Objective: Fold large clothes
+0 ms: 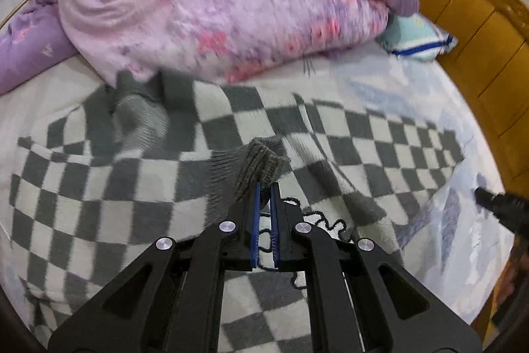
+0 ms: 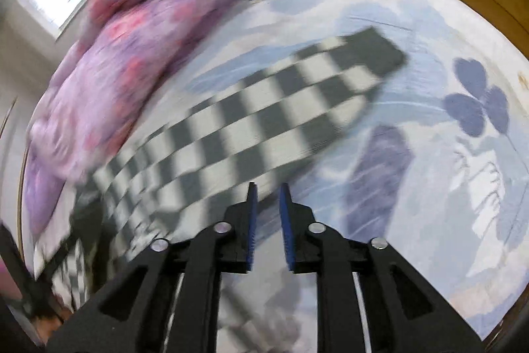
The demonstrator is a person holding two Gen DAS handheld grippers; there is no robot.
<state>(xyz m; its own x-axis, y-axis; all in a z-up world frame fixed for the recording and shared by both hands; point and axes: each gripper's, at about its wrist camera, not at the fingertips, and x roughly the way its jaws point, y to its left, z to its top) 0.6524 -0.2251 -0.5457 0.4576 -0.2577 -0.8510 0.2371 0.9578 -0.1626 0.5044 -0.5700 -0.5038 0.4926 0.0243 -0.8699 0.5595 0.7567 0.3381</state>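
A grey-and-white checkered knit sweater (image 1: 139, 181) lies spread on the bed. My left gripper (image 1: 264, 187) is shut on its grey ribbed cuff (image 1: 261, 164), held just above the sweater's body. A loose dark yarn thread (image 1: 327, 222) trails by the fingers. In the right wrist view, the sweater's other sleeve (image 2: 277, 108) lies stretched out on the sheet, ending in a grey cuff (image 2: 373, 52). My right gripper (image 2: 268, 191) is slightly open and empty, just above the sleeve's near edge. It also shows at the right edge of the left wrist view (image 1: 502, 207).
A bunched purple-and-pink quilt (image 1: 211, 5) lies along the far side of the bed. A pale blue pillow (image 1: 416, 38) sits by the wooden headboard (image 1: 469, 22). The bedsheet (image 2: 446, 154) is white with blue leaf prints. The right wrist view is motion-blurred.
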